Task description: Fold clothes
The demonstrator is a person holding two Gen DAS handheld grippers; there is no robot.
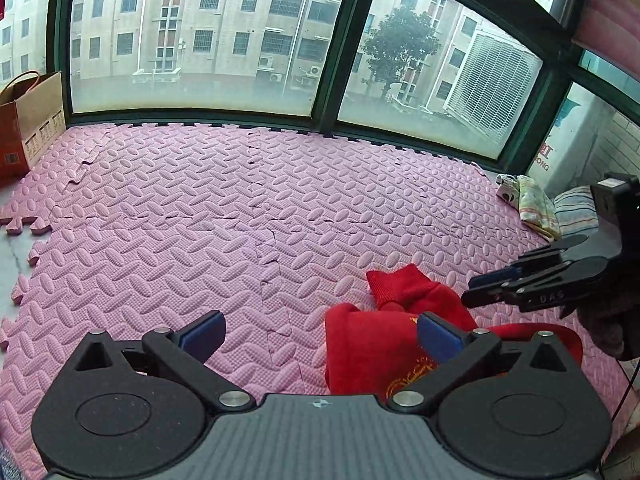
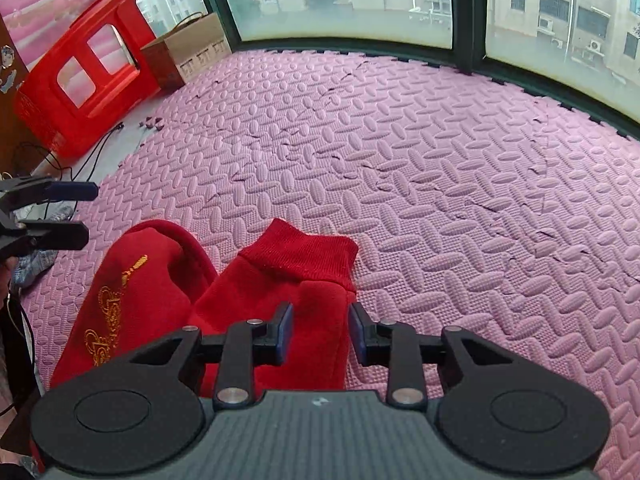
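Note:
A red garment [image 1: 372, 356] with gold embroidery lies bunched on the pink foam mat [image 1: 200, 220]. My left gripper [image 1: 320, 336] stands wide open just left of and above it, nothing between its fingers. In the right wrist view the red garment [image 2: 256, 292] shows its ribbed cuff pointing away. My right gripper [image 2: 320, 334] hovers over the sleeve with a narrow gap, and the cloth seen through the gap lies flat on the mat [image 2: 440, 200]. From the left wrist view the right gripper [image 1: 466, 292] is clear of the fabric. The left gripper [image 2: 86, 212] shows at the left edge.
Folded clothes [image 1: 536, 208] lie at the mat's far right. A paper bag [image 1: 32, 120] stands at the far left by the windows. A tipped red plastic stool [image 2: 80, 80], cables [image 2: 92, 152] and a grey cloth [image 2: 36, 264] lie off the mat's left edge.

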